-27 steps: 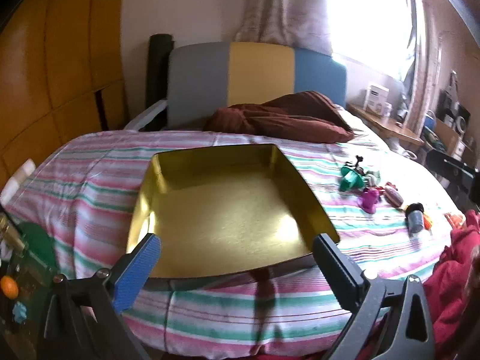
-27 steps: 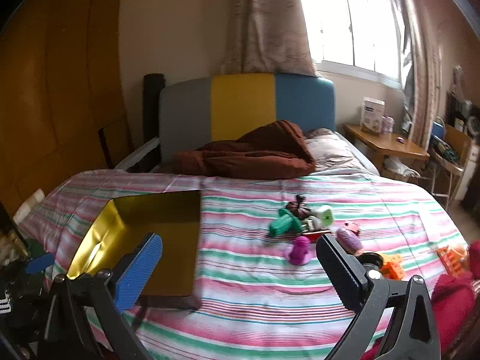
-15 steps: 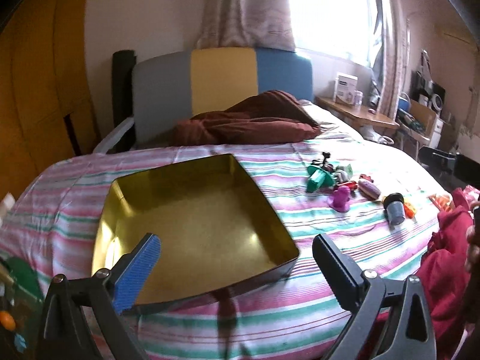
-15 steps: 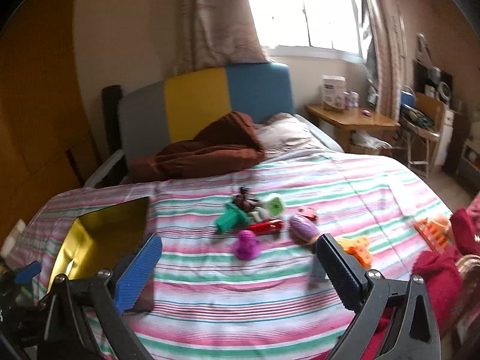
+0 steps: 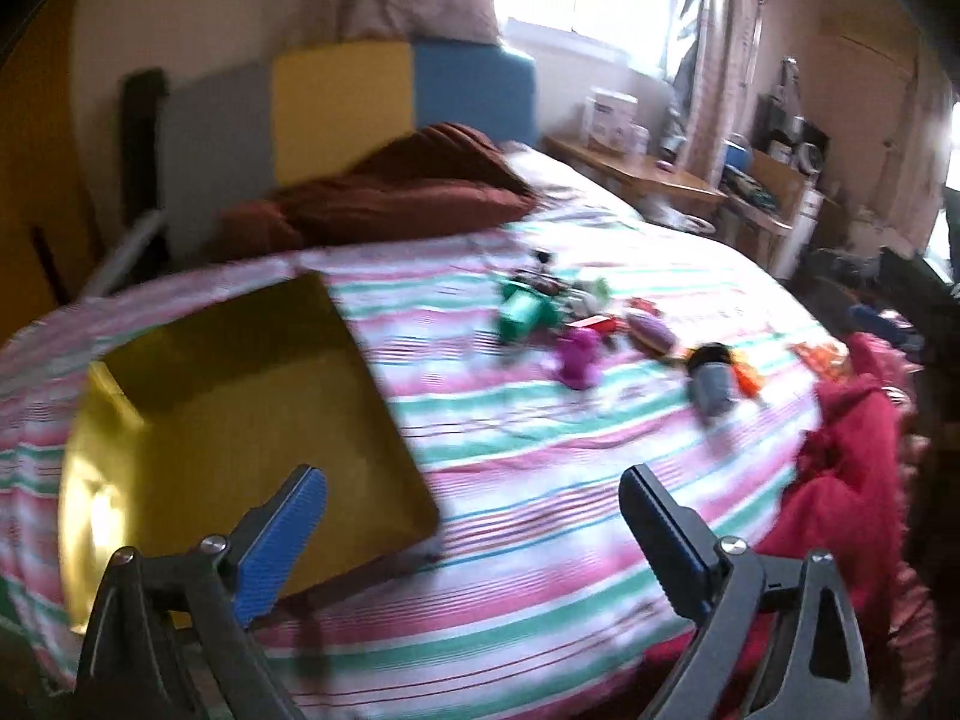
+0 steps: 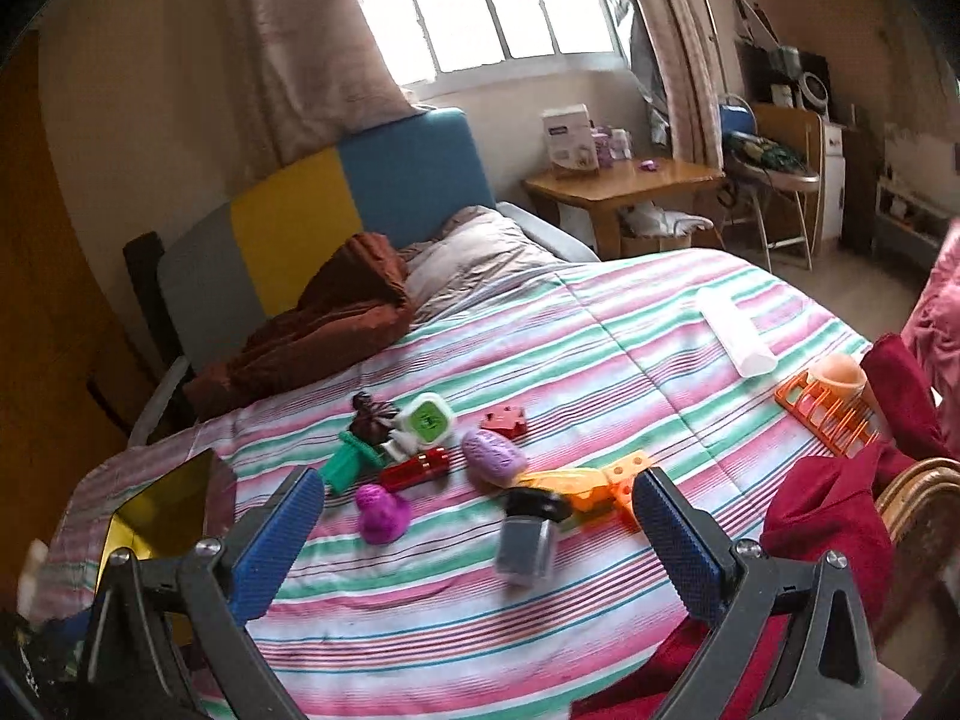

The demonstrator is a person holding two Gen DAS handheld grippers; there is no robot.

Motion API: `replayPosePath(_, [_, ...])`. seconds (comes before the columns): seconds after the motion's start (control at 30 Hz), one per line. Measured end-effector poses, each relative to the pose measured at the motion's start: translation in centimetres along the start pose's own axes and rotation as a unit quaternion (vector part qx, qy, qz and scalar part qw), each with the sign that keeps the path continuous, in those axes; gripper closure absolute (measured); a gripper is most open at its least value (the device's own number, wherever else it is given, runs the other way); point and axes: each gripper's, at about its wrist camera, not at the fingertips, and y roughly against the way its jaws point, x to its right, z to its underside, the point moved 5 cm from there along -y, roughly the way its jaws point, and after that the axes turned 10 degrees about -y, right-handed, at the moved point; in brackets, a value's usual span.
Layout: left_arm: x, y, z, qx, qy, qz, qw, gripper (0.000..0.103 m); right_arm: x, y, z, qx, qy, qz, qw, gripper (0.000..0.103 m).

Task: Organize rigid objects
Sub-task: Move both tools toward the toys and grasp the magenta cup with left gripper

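Note:
A shallow gold tray (image 5: 198, 420) (image 6: 162, 516) lies empty on the striped bedspread at the left. Right of it sits a cluster of small toys: a green piece (image 6: 345, 468), a magenta figure (image 6: 381, 516) (image 5: 576, 357), a red cylinder (image 6: 417, 468), a purple oval (image 6: 495, 457), a grey jar with a black cap (image 6: 528, 534) (image 5: 711, 381) and an orange piece (image 6: 606, 489). My left gripper (image 5: 474, 504) hangs open near the tray's front right corner, holding nothing. My right gripper (image 6: 477, 507) is open just short of the grey jar, also empty.
An orange rack (image 6: 831, 414) with a peach cup and a white roll (image 6: 735, 333) lie at the bed's right side. Red cloth (image 6: 834, 522) is heaped at the near right edge. A brown blanket (image 6: 324, 330) lies by the headboard; a wooden side table (image 6: 624, 180) stands beyond.
Both views have swung to the right. The tray slid toward the left of each picture and the toys came nearer the centre. Both grippers stayed open.

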Motion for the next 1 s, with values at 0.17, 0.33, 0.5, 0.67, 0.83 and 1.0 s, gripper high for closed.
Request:
replayPosePath(0.17, [2.6, -3.6, -2.7, -0.035, -0.006, 0.065, 0.9973, 0.012, 3.2, -2.3, -0.7, -0.028, -0.048, -0.015, 0.998, 0.000])
replayPosePath(0.33, [4.6, -8.3, -4.7, -0.082, -0.013, 0.100, 0.9915, 0.020, 5.4, -4.3, 0.3, -0.072, -0.108, -0.052, 0.990, 0.000])
replayPosePath(0.5, [5.2, -13.3, -5.4, -0.127, -0.013, 0.117, 0.9849, 0.025, 6.4, -5.0, 0.7, -0.088, -0.148, -0.077, 0.982, 0.000])
replayPosePath(0.67, [5.2, -17.4, -5.9, -0.152, 0.009, 0.119, 0.9811, 0.031, 6.5, -5.3, 1.0, -0.095, -0.161, -0.087, 0.978, 0.000])
replayPosePath(0.83, [5.7, -20.8, -6.7, -0.156, 0.007, 0.089, 0.9837, 0.044, 6.7, -5.3, 1.0, -0.096, -0.167, -0.091, 0.977, 0.000])
replayPosePath(1.0, [6.1, -22.6, -7.1, -0.153, -0.001, 0.065, 0.9861, 0.047, 6.7, -5.5, 1.1, -0.100, -0.167, -0.088, 0.977, 0.000])
